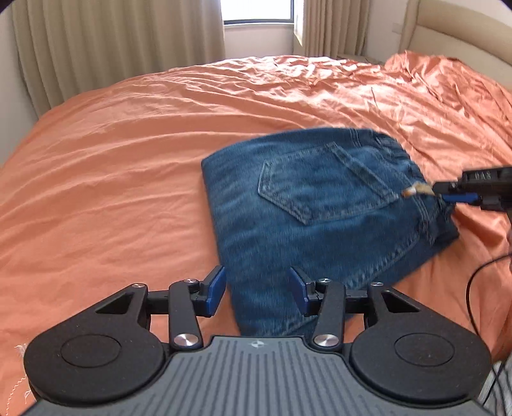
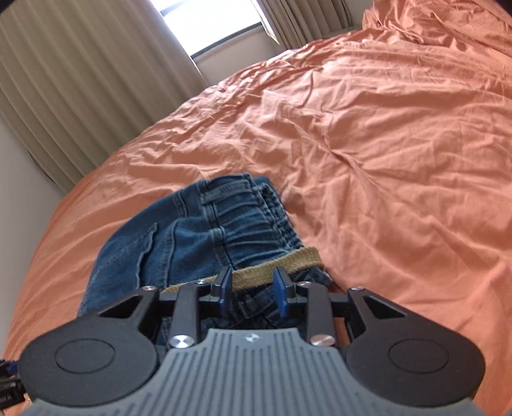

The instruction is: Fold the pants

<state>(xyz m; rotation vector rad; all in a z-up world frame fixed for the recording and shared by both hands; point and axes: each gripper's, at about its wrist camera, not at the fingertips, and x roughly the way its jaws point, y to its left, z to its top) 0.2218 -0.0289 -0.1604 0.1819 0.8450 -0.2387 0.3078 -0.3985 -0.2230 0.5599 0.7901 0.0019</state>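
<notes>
Folded blue jeans (image 1: 320, 204) lie on the orange bed sheet (image 1: 128, 160), back pocket up. My left gripper (image 1: 257, 289) is open, its blue pads either side of the jeans' near edge, holding nothing. My right gripper (image 2: 252, 289) is open over the waistband end of the jeans (image 2: 198, 236), with a tan inner band (image 2: 288, 262) between and just beyond its pads. The right gripper also shows in the left wrist view (image 1: 448, 192) at the jeans' right edge, by the waistband.
The orange sheet (image 2: 384, 160) covers the whole bed, wrinkled toward the headboard (image 1: 454, 38) at the far right. Beige curtains (image 1: 112, 48) and a window (image 1: 256, 12) stand beyond the bed. A black cable (image 1: 473, 288) hangs at the right.
</notes>
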